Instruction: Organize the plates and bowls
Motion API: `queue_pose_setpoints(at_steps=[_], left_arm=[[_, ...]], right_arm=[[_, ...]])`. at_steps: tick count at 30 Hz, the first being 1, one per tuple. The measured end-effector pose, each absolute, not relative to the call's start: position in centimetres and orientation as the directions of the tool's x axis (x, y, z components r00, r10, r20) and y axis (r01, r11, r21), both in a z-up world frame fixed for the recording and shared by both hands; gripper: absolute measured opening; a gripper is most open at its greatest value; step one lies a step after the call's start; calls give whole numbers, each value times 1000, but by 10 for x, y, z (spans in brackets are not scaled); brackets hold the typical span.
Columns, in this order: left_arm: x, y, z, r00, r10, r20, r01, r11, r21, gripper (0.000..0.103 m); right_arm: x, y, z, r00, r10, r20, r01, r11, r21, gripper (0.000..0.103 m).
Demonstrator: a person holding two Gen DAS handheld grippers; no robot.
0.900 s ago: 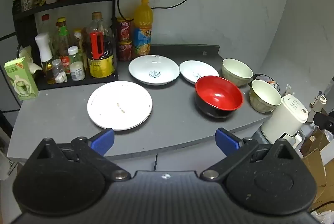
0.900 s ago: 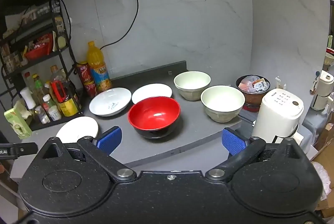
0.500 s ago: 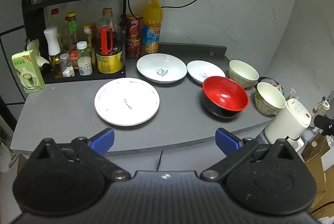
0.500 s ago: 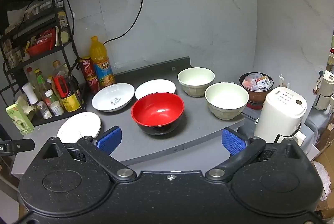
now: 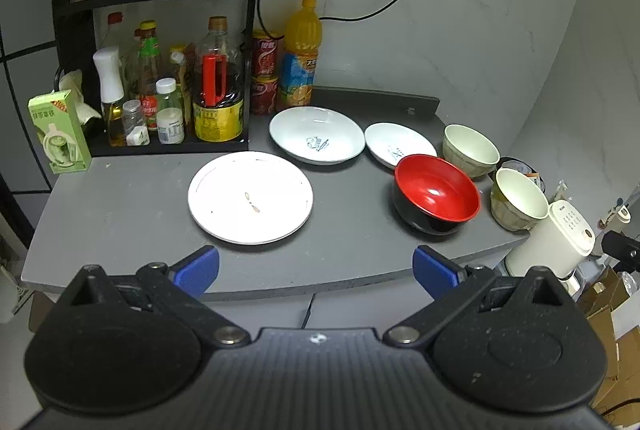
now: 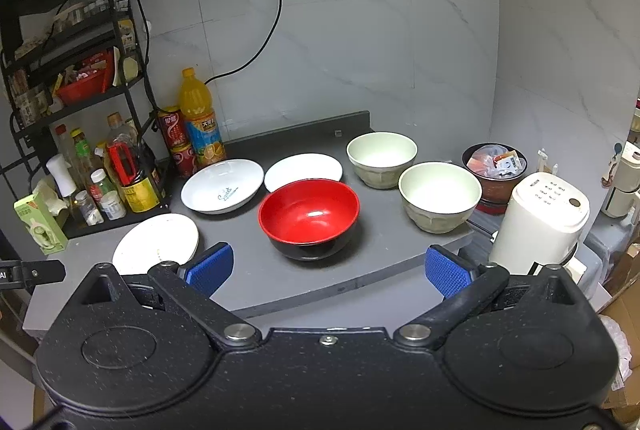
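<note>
On the grey counter (image 5: 120,213) lie a flat white plate (image 5: 250,197) (image 6: 156,242), a deep white plate with blue print (image 5: 317,134) (image 6: 222,185), and a small white plate (image 5: 396,149) (image 6: 303,170). A red bowl with black outside (image 5: 436,193) (image 6: 309,216) stands in front of two pale green bowls (image 5: 471,149) (image 5: 519,198) (image 6: 381,158) (image 6: 439,195). My left gripper (image 5: 316,270) is open and empty, off the counter's front edge. My right gripper (image 6: 327,270) is open and empty, at the front edge before the red bowl.
A black rack with bottles and jars (image 5: 172,85) stands at the back left, with a green carton (image 5: 58,131) beside it. An orange juice bottle (image 5: 301,53) and red cans (image 5: 265,77) stand at the wall. A white appliance (image 6: 538,222) and a bin (image 6: 494,165) are off the right edge.
Both grippers have drawn back and risen a little from the counter, so the dishes look smaller and sit higher. No dish has moved. Both grippers stay open.
</note>
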State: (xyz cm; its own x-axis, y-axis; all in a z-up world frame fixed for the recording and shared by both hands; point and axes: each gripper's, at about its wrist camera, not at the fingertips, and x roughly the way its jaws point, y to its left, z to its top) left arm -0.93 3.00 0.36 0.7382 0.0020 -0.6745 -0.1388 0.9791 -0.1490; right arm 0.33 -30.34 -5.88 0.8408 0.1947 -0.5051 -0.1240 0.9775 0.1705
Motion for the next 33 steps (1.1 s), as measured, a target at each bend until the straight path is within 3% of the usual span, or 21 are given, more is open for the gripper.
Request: queue_pose_setpoints(at_steps=[33], left_arm=[[-16,20,12,749,-10,-663,-113,983,-143,102]], right_arm=[[-7,-308,-55,834,203,-513,-144,978,153,103]])
